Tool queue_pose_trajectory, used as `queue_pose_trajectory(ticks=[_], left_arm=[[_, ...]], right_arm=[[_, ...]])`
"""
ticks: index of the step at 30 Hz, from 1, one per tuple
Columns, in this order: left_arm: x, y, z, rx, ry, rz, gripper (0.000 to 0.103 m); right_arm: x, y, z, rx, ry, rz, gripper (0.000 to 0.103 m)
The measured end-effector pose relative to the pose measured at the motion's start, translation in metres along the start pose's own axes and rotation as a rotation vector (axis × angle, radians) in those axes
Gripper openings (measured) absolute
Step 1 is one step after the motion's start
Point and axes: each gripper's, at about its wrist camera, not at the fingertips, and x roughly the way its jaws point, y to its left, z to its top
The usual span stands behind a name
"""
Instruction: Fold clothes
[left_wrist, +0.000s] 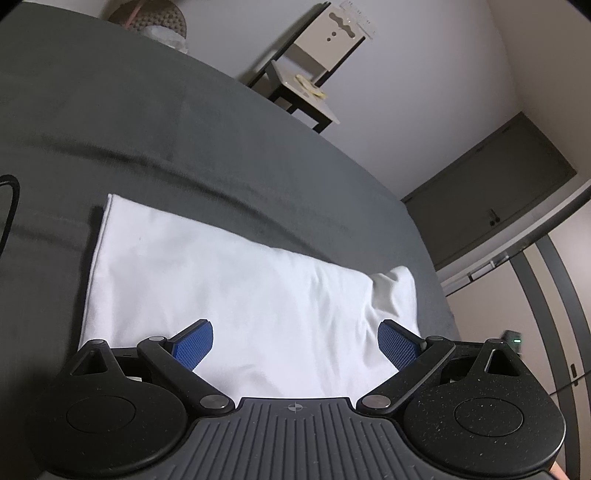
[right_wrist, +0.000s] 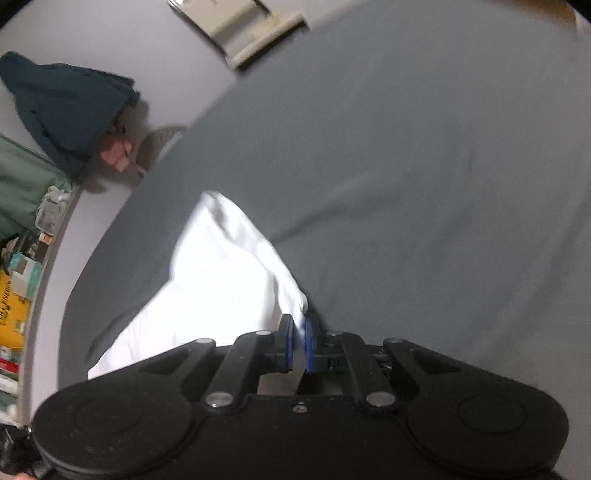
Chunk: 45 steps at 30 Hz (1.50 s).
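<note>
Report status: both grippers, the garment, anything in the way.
Left gripper open, hovering over white garment. Right gripper shut on garment edge. Garment lies partly folded on grey bed sheet. Nothing obstructing nearby.

Pale wall (left_wrist: 424, 92), grey cupboard (left_wrist: 491, 192)

Left gripper (left_wrist: 295, 345): black linkage arms, silver pivot screws, blue textured pads (left_wrist: 194, 347), ribbed grey housing with crosshair mark above ribs.

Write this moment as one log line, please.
left gripper: open over white garment | right gripper: shut on garment edge | surface: grey bed
</note>
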Motion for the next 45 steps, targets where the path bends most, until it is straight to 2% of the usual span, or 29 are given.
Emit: queue_pose_trajectory(ticks=[4,6,8,9,11,13,15,16,20,21,22,23,25,27,29,32,34,35,36,37,38,40,42,44,45], left_arm=[[-0.004,0.0,-0.001,0.005,-0.007,-0.001,0.097],[-0.002,0.0,0.001,0.003,-0.007,-0.003,0.097],[-0.001,0.0,0.001,0.004,-0.004,-0.004,0.097],[0.0,0.0,0.001,0.006,-0.002,-0.004,0.097],[-0.001,0.0,0.0,0.012,0.002,-0.004,0.097],[-0.002,-0.001,-0.001,0.019,0.004,-0.004,0.097],[-0.002,-0.001,-0.001,0.02,0.003,-0.005,0.097],[-0.003,-0.001,-0.001,0.018,0.001,-0.005,0.097],[-0.005,-0.001,-0.001,0.01,-0.006,-0.004,0.097],[-0.005,-0.001,-0.001,0.01,-0.007,-0.002,0.097],[-0.006,-0.001,-0.001,0.008,-0.008,0.001,0.097],[-0.006,-0.001,-0.001,0.006,-0.008,0.004,0.097],[-0.006,0.0,-0.001,0.007,-0.007,0.008,0.097],[-0.006,-0.001,-0.001,0.016,-0.007,0.012,0.097],[-0.004,-0.003,-0.001,0.036,-0.004,0.02,0.097],[0.001,-0.012,-0.006,0.084,0.001,0.039,0.097],[0.001,-0.022,-0.012,0.125,-0.019,0.05,0.097],[0.001,-0.029,-0.015,0.146,-0.031,0.05,0.097],[0.0,-0.037,-0.019,0.17,-0.051,0.047,0.097],[-0.001,-0.047,-0.024,0.197,-0.084,0.04,0.097],[-0.002,-0.057,-0.029,0.224,-0.119,0.033,0.097],[0.001,-0.08,-0.039,0.271,-0.177,0.028,0.097],[0.012,-0.103,-0.052,0.307,-0.202,0.023,0.102],[0.028,-0.122,-0.069,0.354,-0.209,0.005,0.102],[0.035,-0.129,-0.076,0.372,-0.214,0.009,0.102]], right_arm=[[-0.009,0.0,-0.001,0.028,0.051,-0.016,0.007],[0.004,-0.006,0.0,0.074,0.115,-0.041,0.015],[-0.002,-0.001,0.0,0.066,0.055,-0.029,0.033],[-0.005,0.001,0.0,0.062,0.025,-0.023,0.053],[-0.011,0.005,-0.001,0.054,-0.035,-0.011,0.071],[-0.006,0.01,0.001,0.038,-0.032,0.004,0.067],[0.005,0.016,0.004,0.025,0.003,0.024,0.052],[0.013,0.016,0.005,0.037,0.022,0.04,0.049],[0.036,0.022,0.005,0.013,0.069,0.027,0.045],[0.037,0.022,0.002,-0.004,0.082,0.008,0.038],[0.037,0.022,0.0,-0.015,0.089,0.0,0.006],[0.031,0.023,-0.002,-0.017,0.069,0.015,0.004],[0.001,0.035,-0.009,-0.078,-0.04,0.032,0.004],[-0.019,0.049,-0.014,-0.138,-0.101,-0.023,0.003],[-0.015,0.045,-0.016,-0.13,-0.063,-0.073,0.004],[0.015,0.026,-0.014,-0.071,0.089,-0.083,0.006],[0.016,0.024,-0.015,-0.07,0.084,-0.1,0.029],[0.011,0.025,-0.015,-0.079,0.045,-0.102,0.052],[0.005,0.026,-0.016,-0.086,0.005,-0.108,0.082],[0.0,0.027,-0.017,-0.092,-0.035,-0.113,0.092],[-0.003,0.029,-0.017,-0.102,-0.063,-0.118,0.095],[0.003,0.025,-0.013,-0.109,-0.027,-0.07,0.09],[0.014,0.017,-0.007,-0.099,0.031,0.004,0.071],[0.025,0.01,-0.004,-0.098,0.094,0.093,0.064],[0.029,0.007,-0.002,-0.118,0.107,0.143,0.064]])
